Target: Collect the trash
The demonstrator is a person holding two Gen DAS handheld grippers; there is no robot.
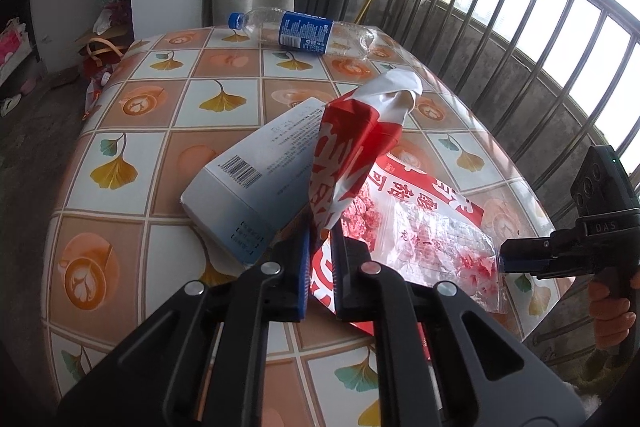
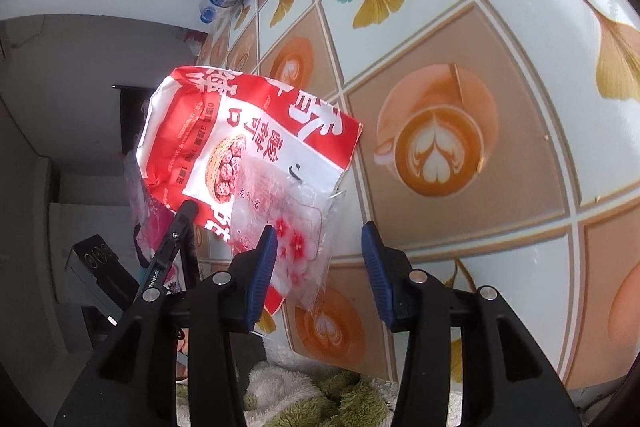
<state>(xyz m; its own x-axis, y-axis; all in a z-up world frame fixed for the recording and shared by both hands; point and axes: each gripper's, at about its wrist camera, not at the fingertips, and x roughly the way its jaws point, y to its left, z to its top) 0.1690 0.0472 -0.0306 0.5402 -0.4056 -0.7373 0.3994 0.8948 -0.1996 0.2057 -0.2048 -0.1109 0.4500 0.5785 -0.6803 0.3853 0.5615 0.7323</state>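
Two grippers are at work on one red snack bag (image 1: 352, 147), and most of the risk lies there. The left gripper (image 1: 320, 227) has its jaws pinched together on a twisted fold of the bag, lifting that end while the rest drapes onto the table (image 1: 120, 131). The right gripper (image 2: 318, 239) has its jaws standing well apart, with a clear wrapper (image 2: 296, 227) just at its left pad (image 2: 260, 267), nothing clamped. The wrapper lies on the bag, loose as far as I can tell; if the bag is pulled up now, the wrapper will probably slide off and drop past the table edge onto the towel (image 2: 320, 395) below. The left grip holds only a thin crease of slick film, so a quick tug could pull it free. The white box (image 1: 248, 183) touches the bag's raised part and may be dragged or tipped by it. A bottle (image 1: 300, 33) lies on its side at the far edge, well apart; a knock to the table could roll it off.
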